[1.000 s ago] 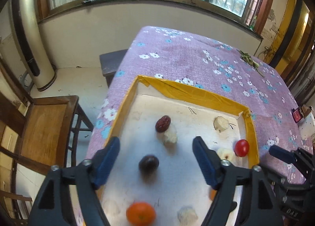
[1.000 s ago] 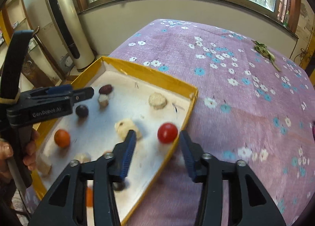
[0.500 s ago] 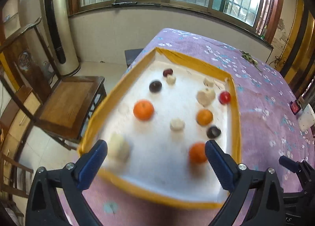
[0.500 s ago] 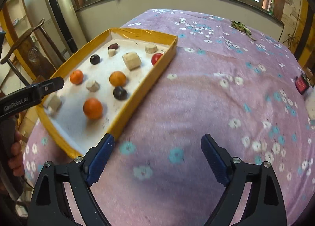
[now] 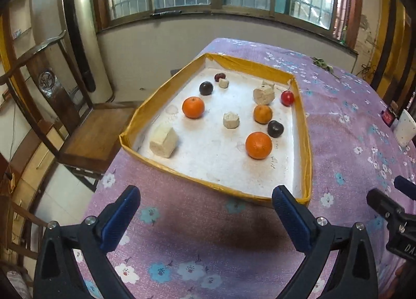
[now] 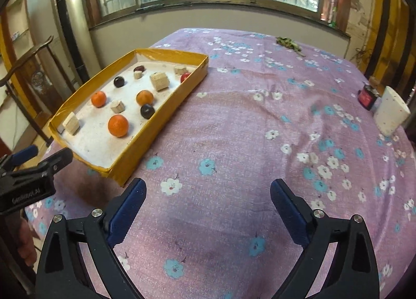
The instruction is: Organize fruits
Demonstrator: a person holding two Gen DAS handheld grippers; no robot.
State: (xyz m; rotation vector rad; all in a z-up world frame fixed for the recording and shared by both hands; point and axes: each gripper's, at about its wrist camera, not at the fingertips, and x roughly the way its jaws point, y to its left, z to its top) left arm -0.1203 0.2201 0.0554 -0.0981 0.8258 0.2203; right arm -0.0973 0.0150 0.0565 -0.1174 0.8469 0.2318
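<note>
A yellow-rimmed tray [image 5: 304, 142] with a white floor lies on the purple flowered tablecloth; it also shows in the right wrist view [image 6: 166, 114]. In it lie three oranges [image 5: 258, 145], two dark plums [image 5: 275, 128], a red cherry tomato [image 5: 287, 97], a dark red date [image 5: 219, 76] and several pale wooden blocks [image 5: 163, 142]. My left gripper [image 5: 205, 217] is open and empty, above the cloth just in front of the tray's near edge. My right gripper [image 6: 208, 208] is open and empty, above bare cloth to the right of the tray.
A white cup [image 6: 391, 111] and a small red-black object [image 6: 366, 97] stand at the table's right edge. Green leaves [image 6: 288, 43] lie at the far end. A wooden chair [image 5: 78, 127] stands left of the table, and a tall air conditioner [image 5: 83, 31] behind it.
Both grippers have pulled back from over the tray to above the cloth in front of and beside it. Both jaws have opened wider. The fruits have not moved.
</note>
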